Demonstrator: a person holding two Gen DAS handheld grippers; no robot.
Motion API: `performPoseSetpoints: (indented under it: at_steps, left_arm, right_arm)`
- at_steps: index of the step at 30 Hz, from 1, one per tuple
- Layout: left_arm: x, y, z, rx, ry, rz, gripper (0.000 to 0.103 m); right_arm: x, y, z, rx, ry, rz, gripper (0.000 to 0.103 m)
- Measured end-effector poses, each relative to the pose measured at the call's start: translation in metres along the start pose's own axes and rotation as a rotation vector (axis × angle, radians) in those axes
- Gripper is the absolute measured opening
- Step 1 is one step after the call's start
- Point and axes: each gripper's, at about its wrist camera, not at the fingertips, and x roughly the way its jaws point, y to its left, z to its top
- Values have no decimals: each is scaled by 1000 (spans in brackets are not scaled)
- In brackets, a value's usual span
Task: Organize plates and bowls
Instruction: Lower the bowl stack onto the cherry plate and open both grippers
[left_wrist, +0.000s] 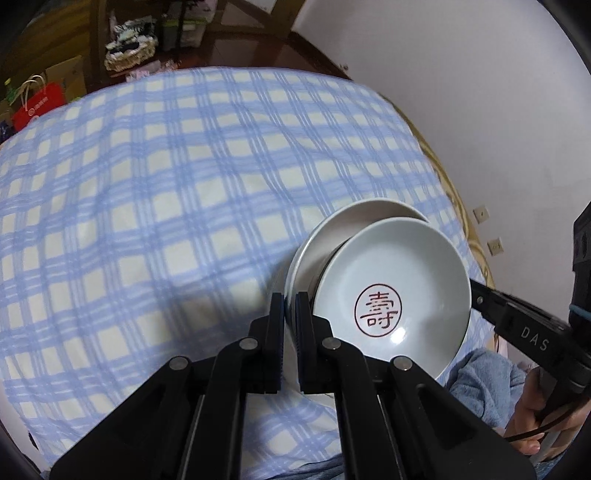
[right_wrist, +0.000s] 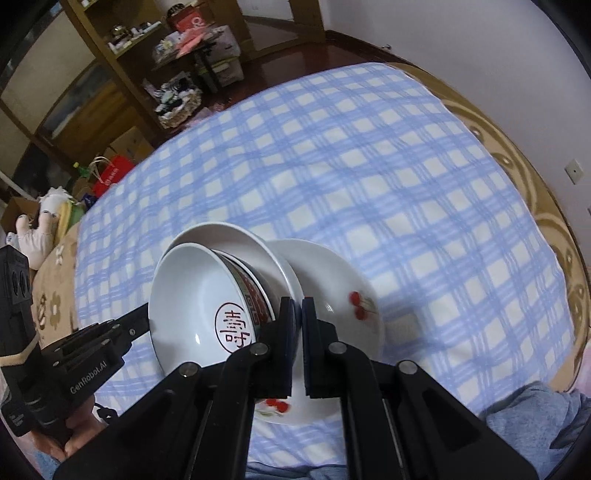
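My left gripper (left_wrist: 290, 306) pinches the rim of the white plate (left_wrist: 314, 247). My right gripper (right_wrist: 296, 314) pinches the cherry plate (right_wrist: 343, 295), beside the bowl (right_wrist: 192, 295).

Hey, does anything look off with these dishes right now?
Yes: the white bowl with a red seal character leans tilted inside the plain white dish, not nested flat; the cherry-patterned white plate sits offset beside them.

Black left gripper (left_wrist: 290, 306), grey pivot pins, white "DAS" lettering
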Motion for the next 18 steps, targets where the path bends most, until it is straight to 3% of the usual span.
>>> performPoseSetpoints:
  at_steps: [5, 11, 18]
  left_arm:
    - [24, -11, -7, 26, 48, 27, 4]
    - [31, -21, -1, 48, 54, 44, 5]
    - [32, -29, 1, 95, 45, 79, 5]
  right_arm:
    - [13, -19, -5, 17, 29, 4, 7]
    - [30, -43, -10, 89, 46, 41, 5]
    - [31, -46, -12, 75, 26, 52, 5]
